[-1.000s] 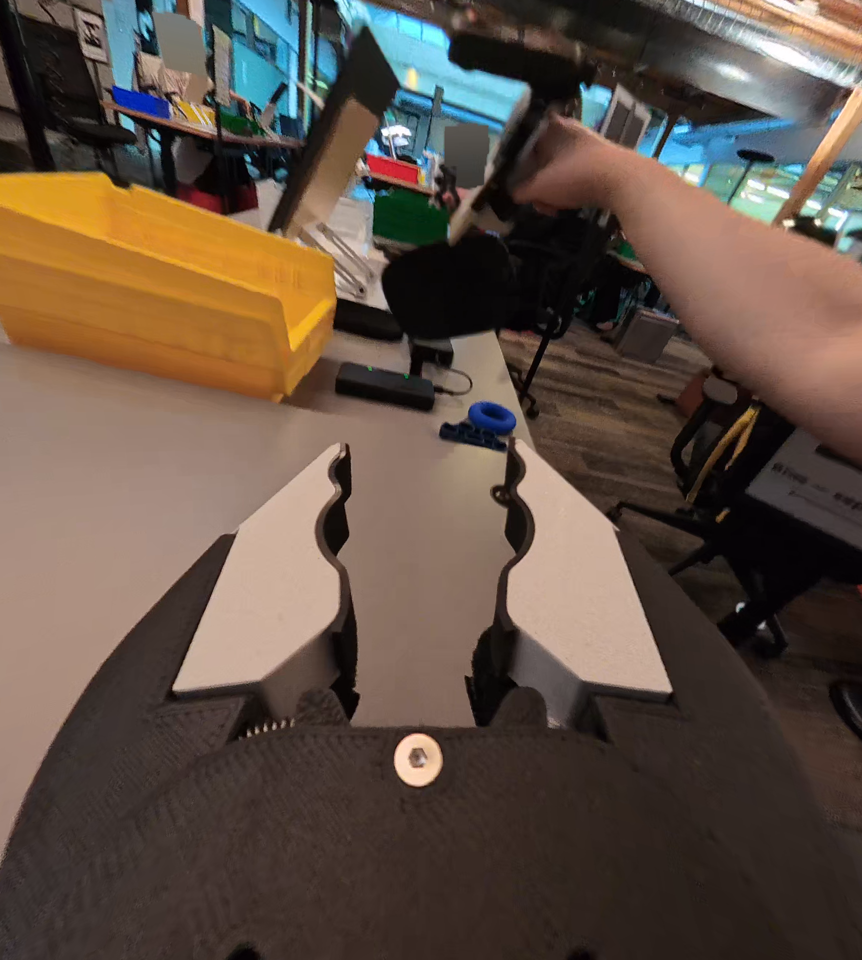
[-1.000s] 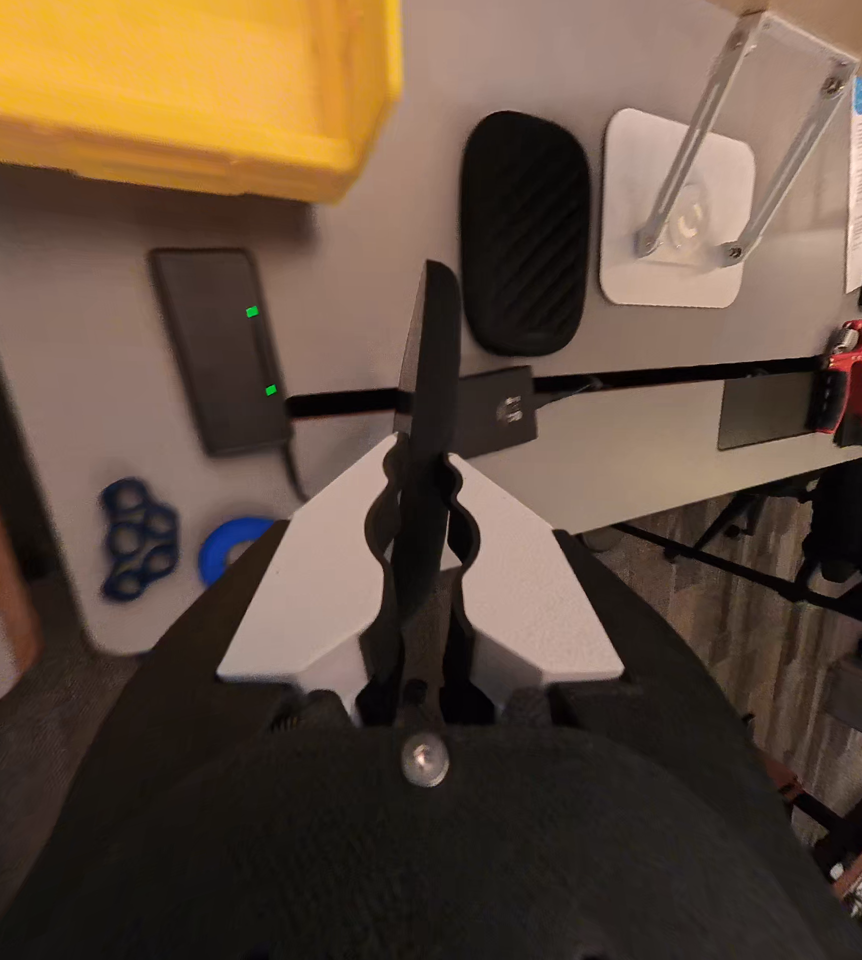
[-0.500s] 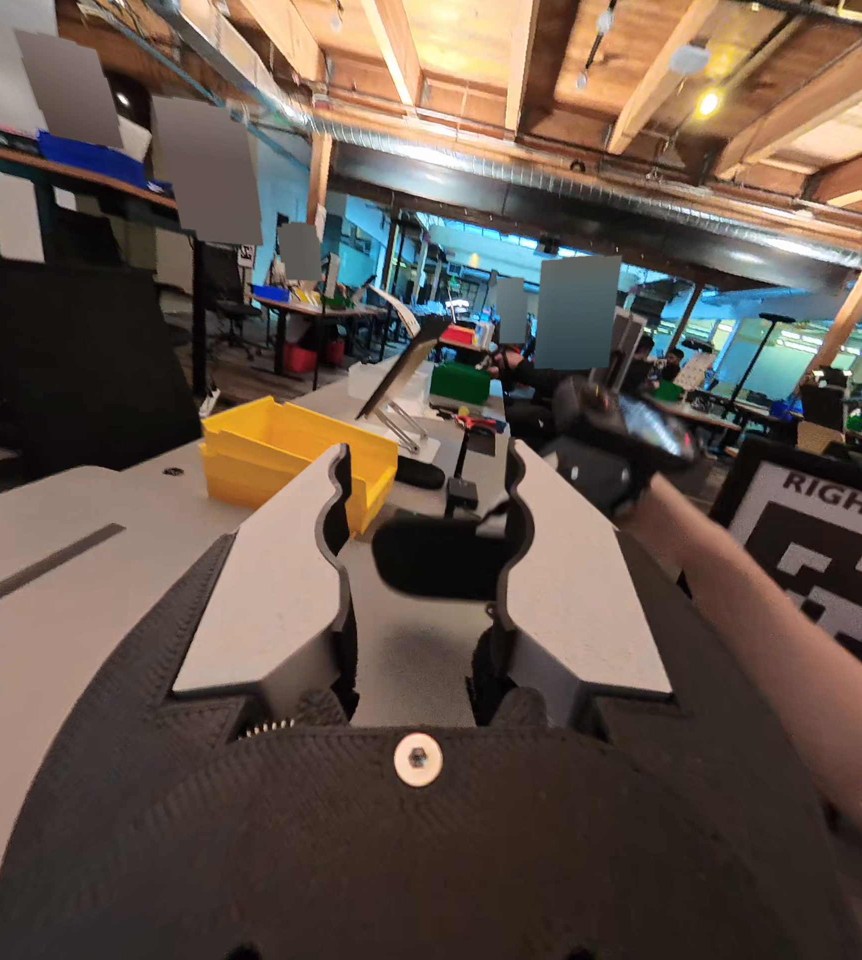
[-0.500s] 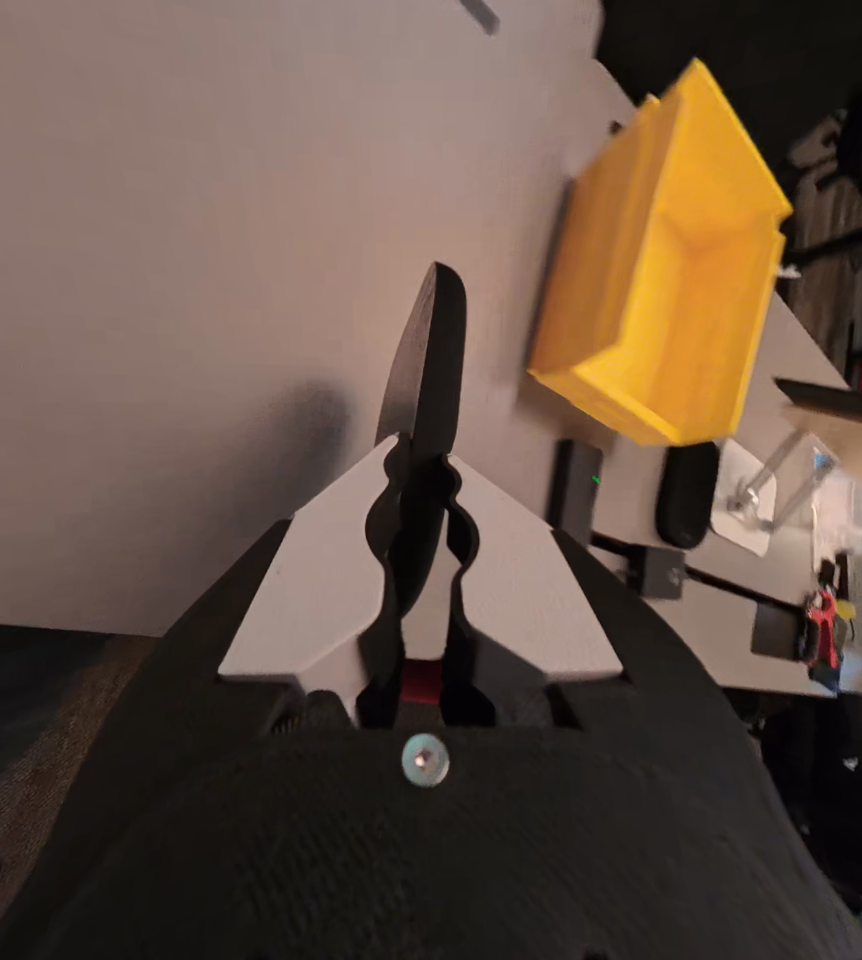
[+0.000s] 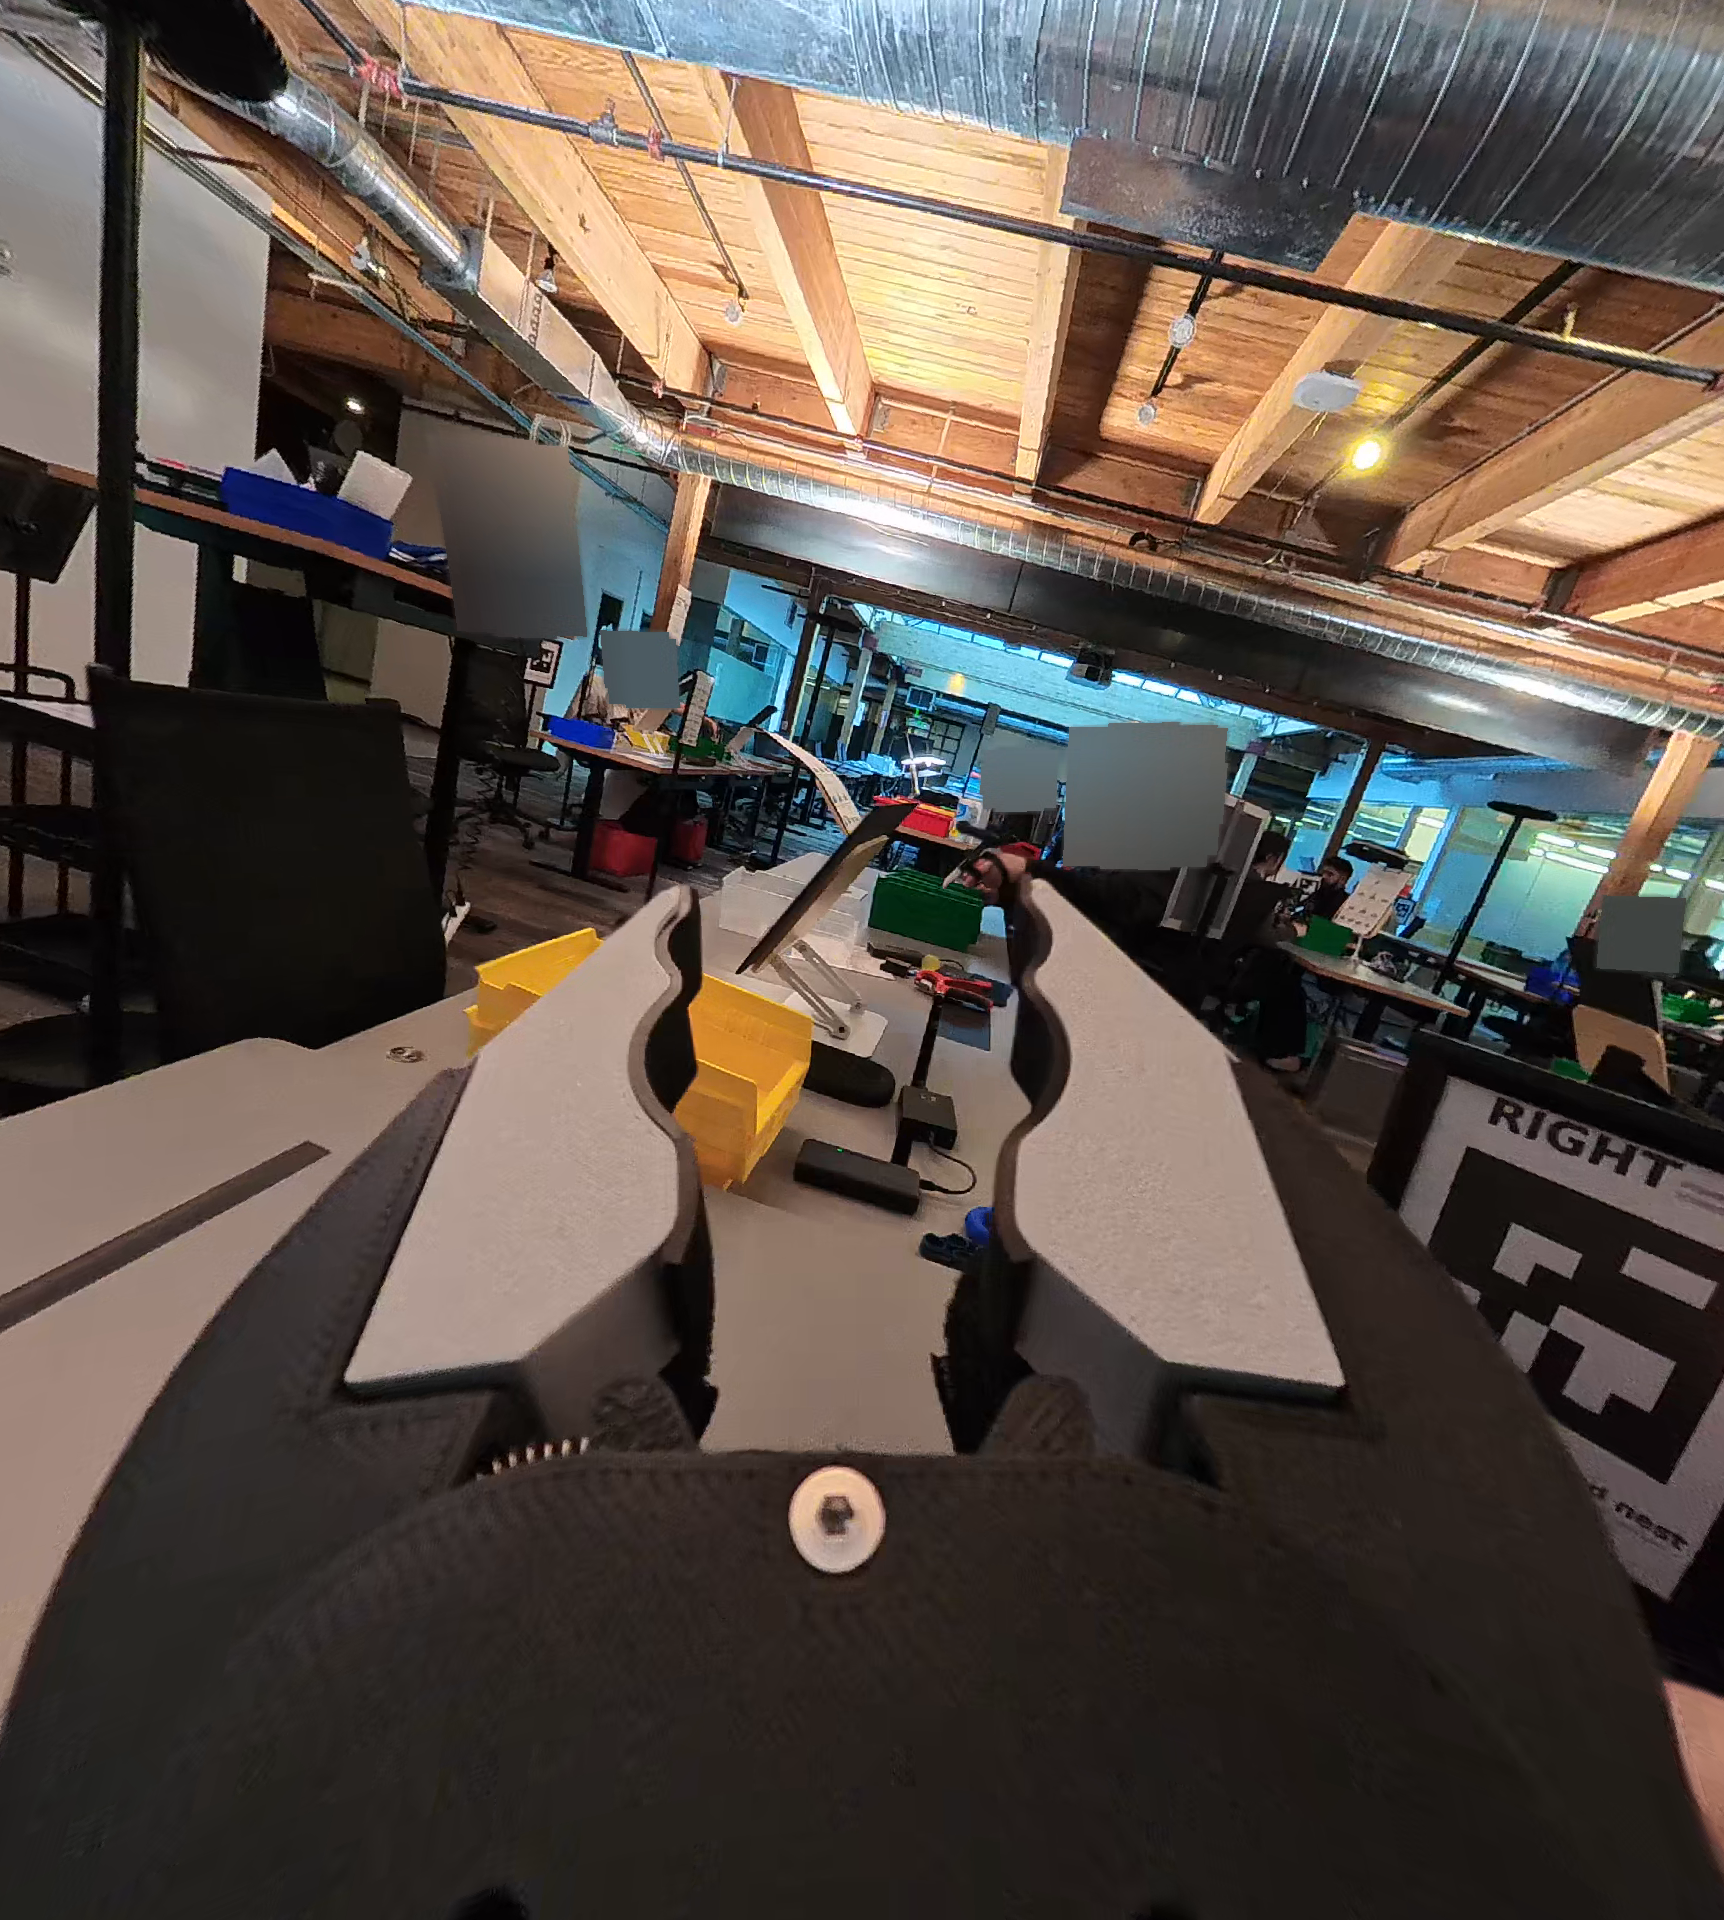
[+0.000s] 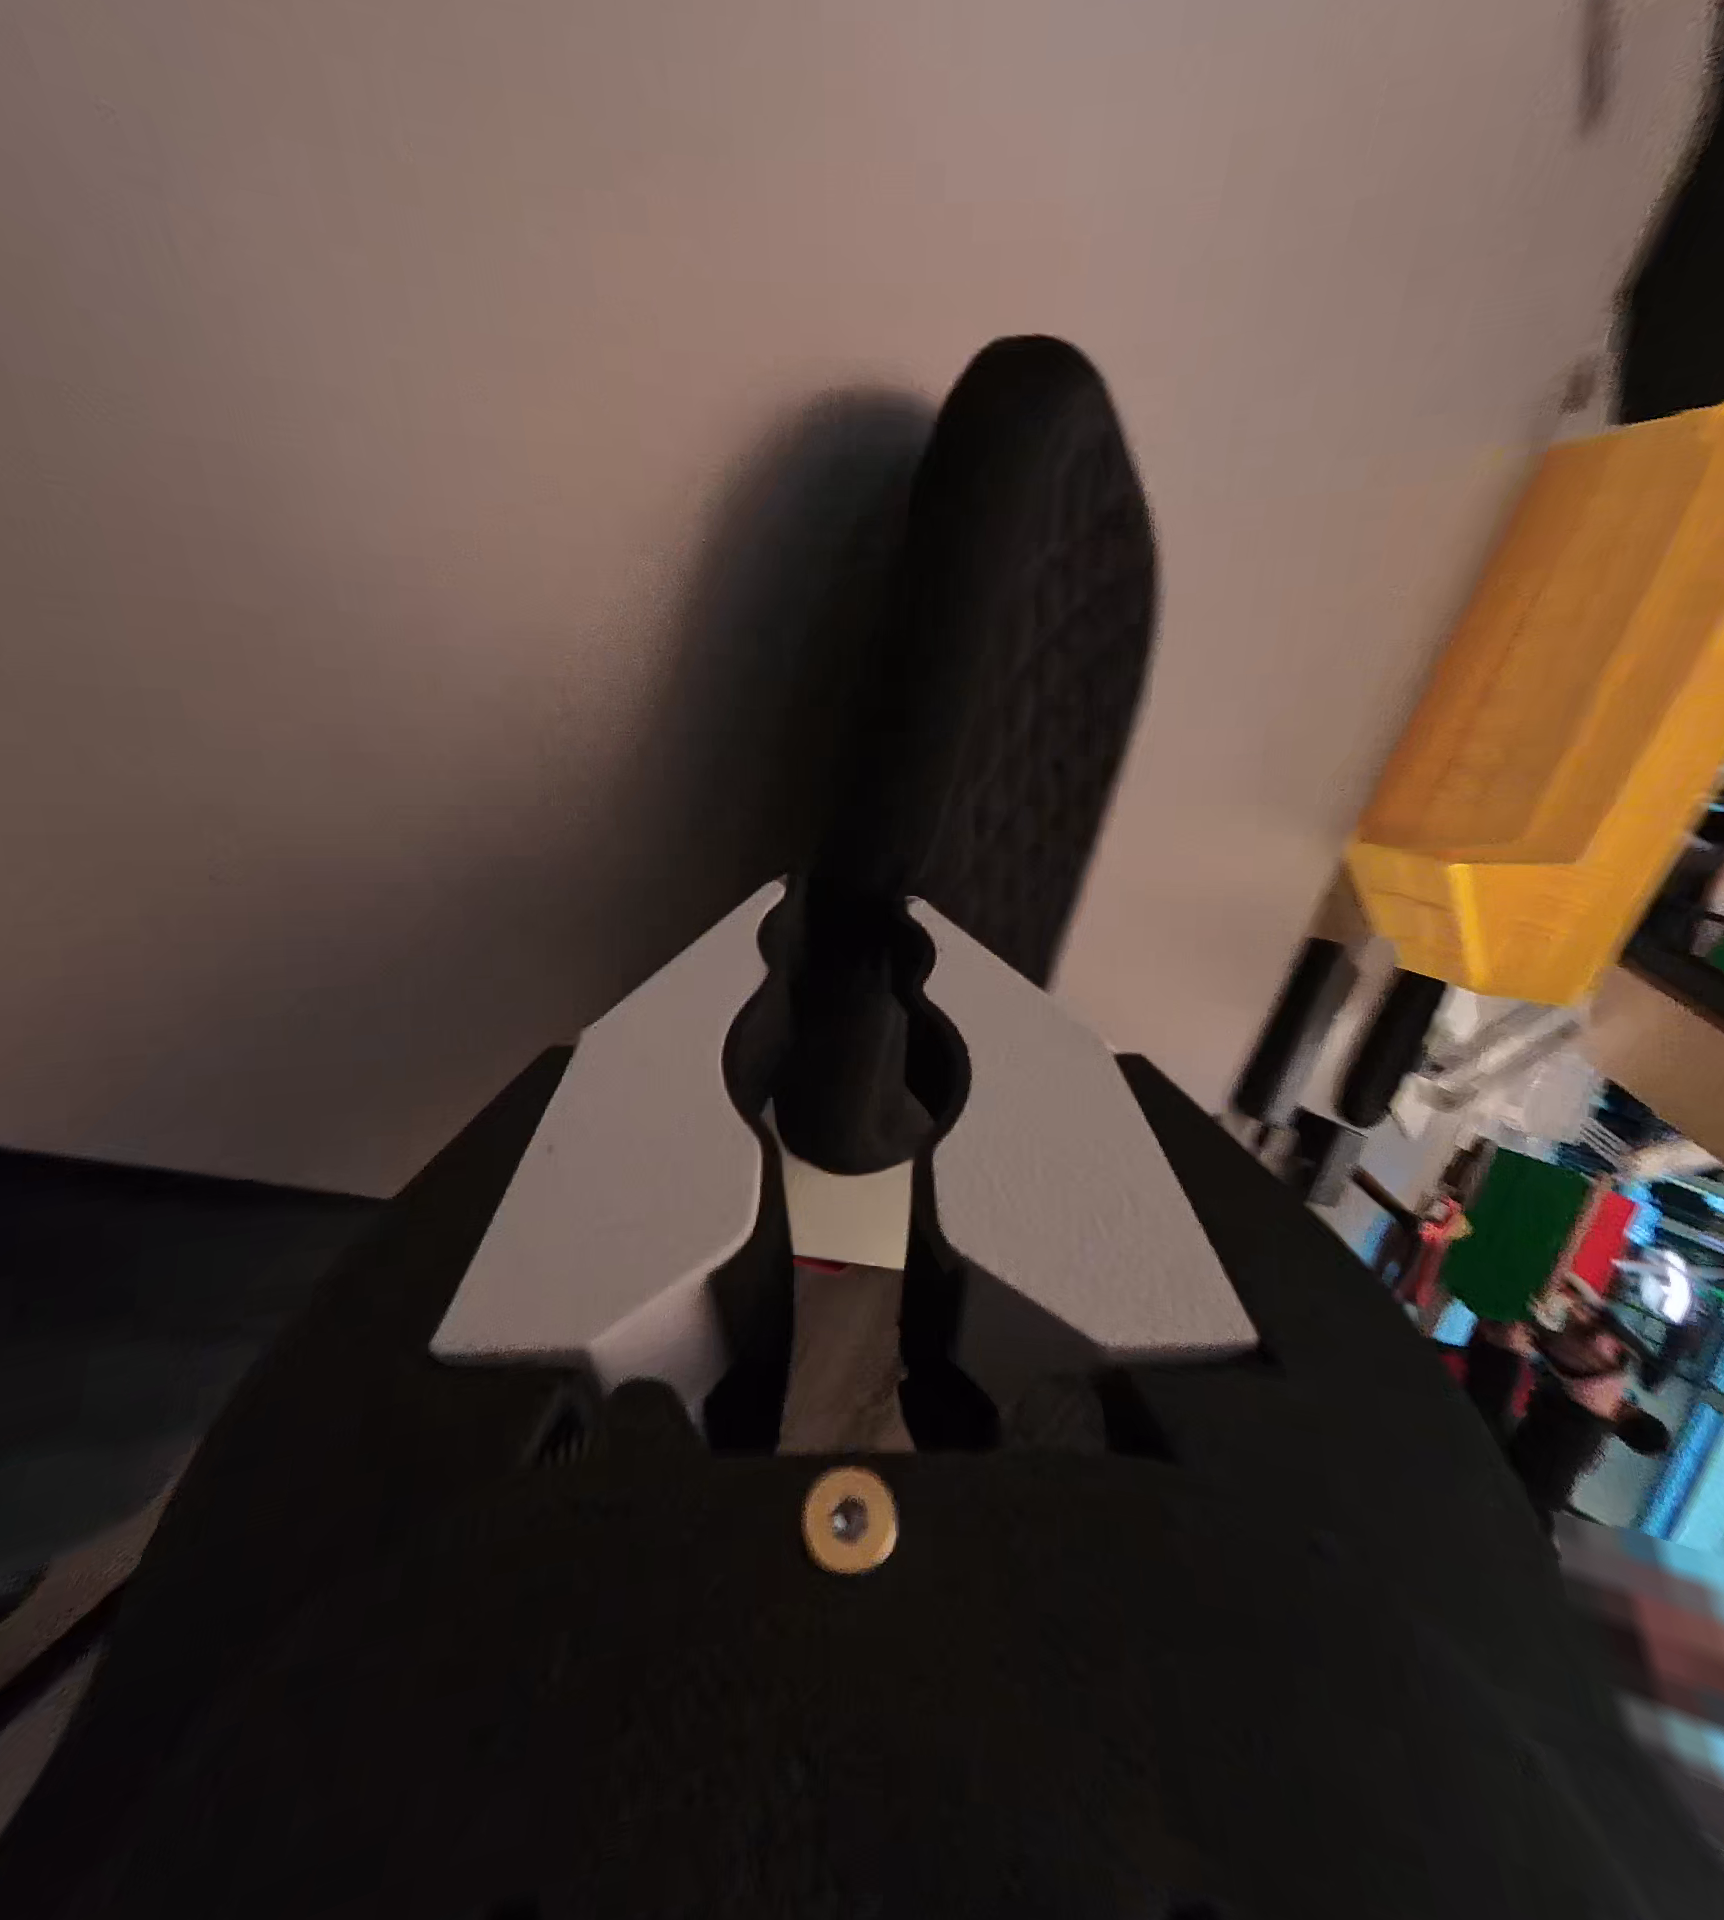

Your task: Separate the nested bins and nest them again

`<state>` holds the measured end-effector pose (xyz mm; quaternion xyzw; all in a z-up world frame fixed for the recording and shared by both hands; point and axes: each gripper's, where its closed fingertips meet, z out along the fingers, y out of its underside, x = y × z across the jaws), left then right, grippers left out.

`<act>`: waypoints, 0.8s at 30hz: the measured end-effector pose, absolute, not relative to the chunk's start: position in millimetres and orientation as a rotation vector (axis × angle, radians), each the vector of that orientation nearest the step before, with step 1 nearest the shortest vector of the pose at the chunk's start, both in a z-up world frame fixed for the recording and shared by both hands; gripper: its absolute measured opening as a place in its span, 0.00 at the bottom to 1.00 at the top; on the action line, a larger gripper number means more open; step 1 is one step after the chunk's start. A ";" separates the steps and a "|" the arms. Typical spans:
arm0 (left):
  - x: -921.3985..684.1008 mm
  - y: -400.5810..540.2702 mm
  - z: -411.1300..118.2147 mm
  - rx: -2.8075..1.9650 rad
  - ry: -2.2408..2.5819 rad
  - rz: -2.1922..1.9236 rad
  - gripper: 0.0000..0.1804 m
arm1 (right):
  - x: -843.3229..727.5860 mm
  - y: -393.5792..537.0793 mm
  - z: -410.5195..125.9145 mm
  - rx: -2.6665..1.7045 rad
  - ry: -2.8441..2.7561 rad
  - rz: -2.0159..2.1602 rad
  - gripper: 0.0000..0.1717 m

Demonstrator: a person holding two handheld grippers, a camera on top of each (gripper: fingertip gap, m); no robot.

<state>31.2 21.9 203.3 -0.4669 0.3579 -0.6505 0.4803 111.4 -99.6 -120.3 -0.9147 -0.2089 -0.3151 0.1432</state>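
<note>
**Yellow bins nested on the far counter; right hand-held gripper clamped on a black pad**

Left wrist view: the left hand-held gripper (image 5: 853, 914) is released, its grey fingers (image 5: 567, 1143) spread wide with nothing between them, raised over the grey counter (image 5: 110, 1174) and aimed down its length. Beyond the fingertips sit the yellow bins (image 5: 744, 1070), stacked one inside another, on the counter's far part and partly hidden by the left finger. Just right of the bins lie a black oval pad (image 5: 847, 1081), a small black power bank (image 5: 856, 1174) with a cable, and a small black adapter box (image 5: 927, 1112). A blue ring toy (image 5: 957, 1236) lies at the counter's near right, by the right finger. Behind the bins a dark tablet (image 5: 816, 894) leans tilted on a metal stand (image 5: 822, 997); farther back stands a green bin (image 5: 925, 909). A printed marker board (image 5: 1606, 1309) stands at right.

Right wrist view: blurred by motion. The right hand-held gripper (image 6: 847, 914) is clenched on a black textured flat pad (image 6: 1034, 644), which stands on edge out of the fingertips over the bare counter (image 6: 318, 416). Both fingers (image 6: 650, 1122) close tight against its lower end. The yellow bins (image 6: 1585, 707) show at the right edge, well apart from the gripper.
</note>
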 end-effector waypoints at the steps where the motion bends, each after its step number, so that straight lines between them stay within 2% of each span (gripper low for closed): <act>1: 30.8 24.6 202.9 -1.145 0.872 -1.591 0.33 | 102.6 -102.6 -132.2 -2.674 -0.643 -0.833 0.07; 2: 30.3 28.4 202.1 -1.155 0.869 -1.588 0.34 | 88.6 -102.2 -141.5 -2.680 -0.705 -0.686 0.04; 5: 25.1 41.6 201.2 -1.178 0.841 -1.556 0.35 | 64.5 -103.3 -133.1 -2.683 -0.616 -0.171 0.30; 7: 19.8 50.0 201.5 -1.187 0.816 -1.524 0.35 | 93.5 -97.9 -98.9 -2.582 -0.533 -0.080 0.33; 12: 14.0 59.2 202.4 -1.194 0.779 -1.481 0.36 | 359.6 -103.0 9.3 -2.271 -0.019 -0.608 0.41; 15: 28.3 50.0 198.3 -1.177 0.801 -1.494 0.36 | 538.1 -142.3 35.1 -2.084 0.302 -0.824 0.43; 17: 47.4 43.0 186.2 -1.198 0.862 -1.446 0.37 | 618.6 -160.0 10.5 -2.101 0.387 -0.837 0.46; 22: 80.7 31.5 168.1 -1.202 0.925 -1.468 0.36 | 724.7 -166.6 -90.2 -2.401 0.281 -0.822 0.47; 24: 90.2 31.9 158.4 -1.240 0.937 -1.519 0.36 | 750.7 -163.5 -124.6 -2.494 0.325 -0.713 0.52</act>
